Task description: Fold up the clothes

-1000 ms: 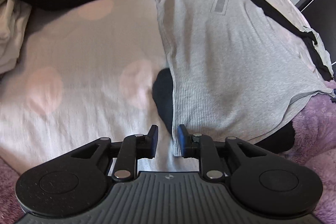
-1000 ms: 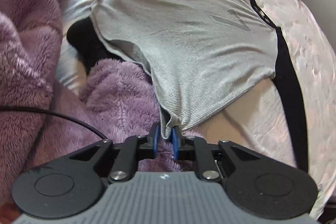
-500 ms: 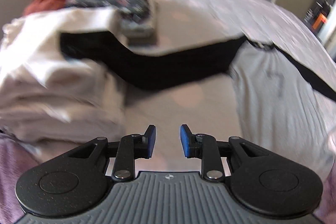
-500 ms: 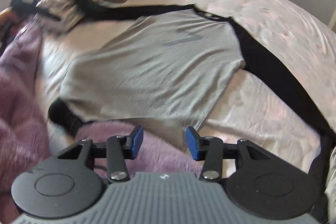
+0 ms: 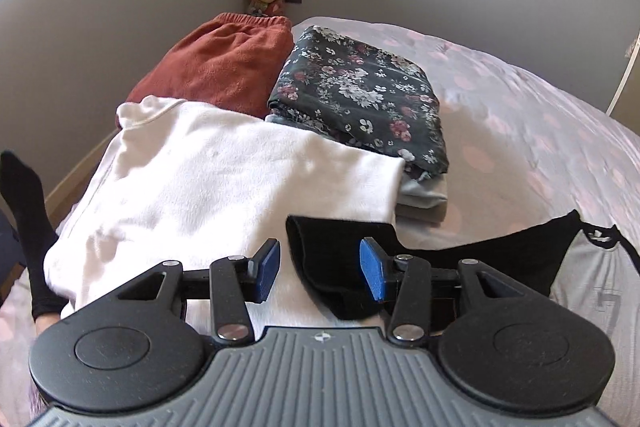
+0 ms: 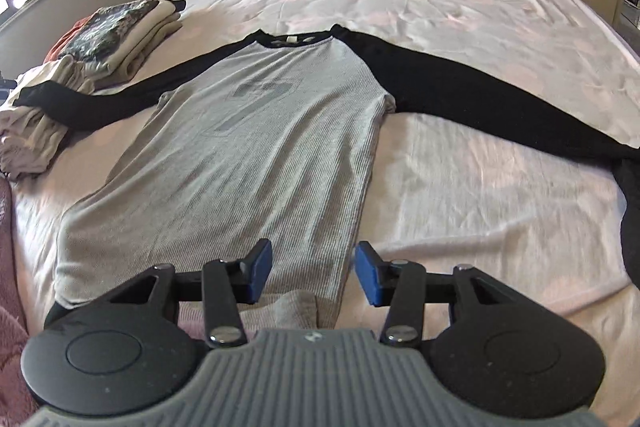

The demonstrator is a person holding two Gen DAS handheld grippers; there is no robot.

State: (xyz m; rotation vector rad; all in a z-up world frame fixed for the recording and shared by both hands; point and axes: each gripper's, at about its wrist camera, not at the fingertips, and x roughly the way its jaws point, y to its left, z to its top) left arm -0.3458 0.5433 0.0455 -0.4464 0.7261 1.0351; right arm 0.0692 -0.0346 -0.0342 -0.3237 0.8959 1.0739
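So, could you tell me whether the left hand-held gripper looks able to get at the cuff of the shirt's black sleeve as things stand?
Probably yes. The left hand-held gripper has its jaws opening with the black sleeve cuff lying just ahead between the fingers, on top of the white garment. Nothing covers the cuff.

1. the bed [image 6: 460, 187] lies bare along its right side, past the shirt's black sleeve [image 6: 480, 107].
2. folded clothes [image 6: 116, 39] crowd the bed's left edge.
3. a white garment [image 5: 208, 183] lies just beneath the left gripper [image 5: 320, 269], jaws opening.
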